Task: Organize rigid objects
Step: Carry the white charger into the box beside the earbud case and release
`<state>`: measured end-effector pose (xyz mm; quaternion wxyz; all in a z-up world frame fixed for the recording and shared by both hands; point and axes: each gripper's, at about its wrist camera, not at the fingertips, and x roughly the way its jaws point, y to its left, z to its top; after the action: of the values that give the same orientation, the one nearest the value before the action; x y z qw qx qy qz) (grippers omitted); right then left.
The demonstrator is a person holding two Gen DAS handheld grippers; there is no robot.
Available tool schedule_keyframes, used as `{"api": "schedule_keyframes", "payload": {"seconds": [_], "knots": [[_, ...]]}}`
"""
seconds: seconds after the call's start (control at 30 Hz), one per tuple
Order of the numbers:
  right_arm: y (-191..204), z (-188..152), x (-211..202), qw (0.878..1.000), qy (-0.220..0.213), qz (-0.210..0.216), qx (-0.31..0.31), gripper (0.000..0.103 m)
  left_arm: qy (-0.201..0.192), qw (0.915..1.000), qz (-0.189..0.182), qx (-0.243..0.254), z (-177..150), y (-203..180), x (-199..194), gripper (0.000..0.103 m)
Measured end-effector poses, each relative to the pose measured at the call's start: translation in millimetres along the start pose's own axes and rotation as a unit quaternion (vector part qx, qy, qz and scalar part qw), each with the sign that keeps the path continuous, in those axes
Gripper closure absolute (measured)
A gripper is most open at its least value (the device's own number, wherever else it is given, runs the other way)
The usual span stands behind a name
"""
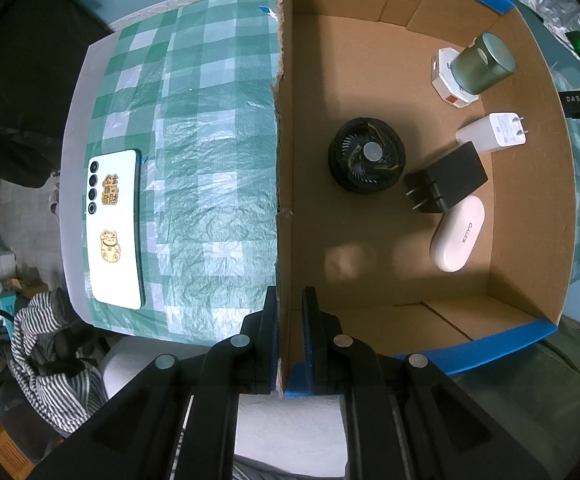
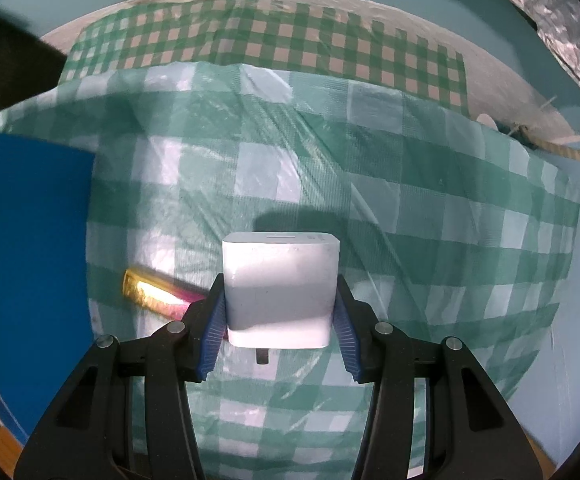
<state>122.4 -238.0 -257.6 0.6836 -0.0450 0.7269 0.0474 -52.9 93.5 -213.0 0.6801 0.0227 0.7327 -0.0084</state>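
Your left hand-held gripper (image 1: 290, 344) pinches the cardboard box (image 1: 430, 208) wall; your right hand-held gripper (image 2: 280, 320) clamps a white charger (image 2: 280, 280), gold tube (image 2: 154, 294) just left of the charger.

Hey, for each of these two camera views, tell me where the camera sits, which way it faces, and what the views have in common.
Left wrist: sits on the left gripper, facing down; jaws clamp the cardboard box wall; fan, chargers and phone below.
Right wrist: sits on the right gripper, facing down at the checked cloth; jaws grip a white charger, gold tube beside.
Shared: the same green checked cloth; the blue surface at the right view's left edge may be the box's outside.
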Motion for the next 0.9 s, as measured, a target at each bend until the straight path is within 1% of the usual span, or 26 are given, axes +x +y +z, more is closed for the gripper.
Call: {"api": "schedule_keyframes", "payload": {"seconds": [0.13, 0.43, 0.7, 0.9], "knots": [[3, -7, -12, 1.000, -0.002, 0.008, -0.011, 0.054, -0.001, 1.0000, 0.000, 0.001, 0, 0, 0, 0.093], [26, -21, -45, 0.999, -0.009, 0.020, -0.047, 0.054, -0.002, 1.0000, 0.000, 0.002, -1, 0, 1, 0.093], [58, -34, -81, 0.994, -0.032, 0.039, -0.093, 0.054, -0.002, 1.0000, 0.000, 0.003, 0, 0, 1, 0.093], [85, -42, -106, 0.989, -0.044, 0.065, -0.129, 0.054, -0.002, 1.0000, 0.000, 0.002, 0, 0, 1, 0.093]]}}
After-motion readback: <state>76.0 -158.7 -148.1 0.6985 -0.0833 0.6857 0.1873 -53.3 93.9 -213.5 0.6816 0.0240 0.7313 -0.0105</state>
